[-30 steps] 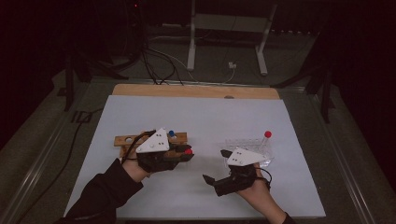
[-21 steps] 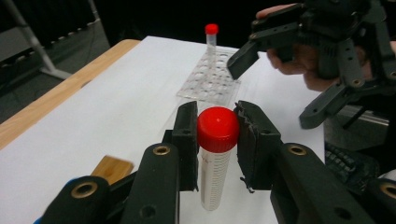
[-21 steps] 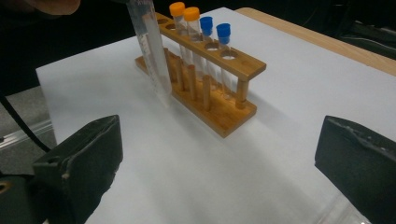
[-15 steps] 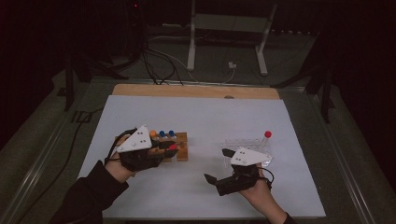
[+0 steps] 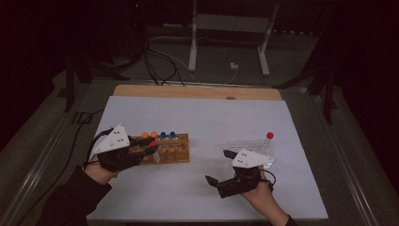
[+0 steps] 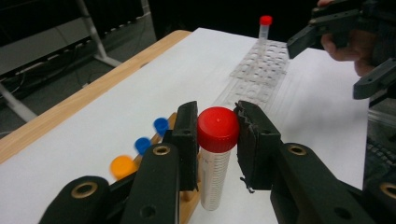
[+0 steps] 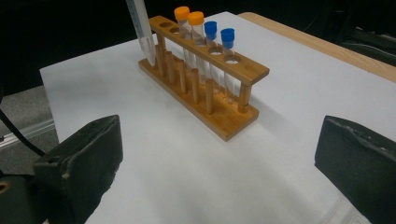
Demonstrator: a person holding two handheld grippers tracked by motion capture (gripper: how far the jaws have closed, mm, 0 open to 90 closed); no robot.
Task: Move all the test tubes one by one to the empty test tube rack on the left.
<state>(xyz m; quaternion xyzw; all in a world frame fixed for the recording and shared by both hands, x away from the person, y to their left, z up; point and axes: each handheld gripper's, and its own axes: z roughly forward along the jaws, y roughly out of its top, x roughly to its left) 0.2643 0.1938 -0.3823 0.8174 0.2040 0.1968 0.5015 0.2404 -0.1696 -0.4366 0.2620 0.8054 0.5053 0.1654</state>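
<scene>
Our left gripper [image 6: 215, 140] pinches the red-capped tube [image 6: 215, 154] just under its cap, long axis upright, clear of the wooden rack's [image 5: 175, 154] left end. The clear tray [image 5: 256, 151] lies well off to the right, nearer our right gripper [image 5: 221, 169], whose jaws stand spread and empty. We judge that the carry runs rightward across the table.

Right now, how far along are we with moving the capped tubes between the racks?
Done: one red-capped tube stands in the clear plastic rack. In hand: the left hand-held gripper grips another red-capped clear tube, lifted beside the wooden rack. Left: two orange-capped tubes and two blue-capped tubes remain there. The right hand-held gripper is open.
</scene>
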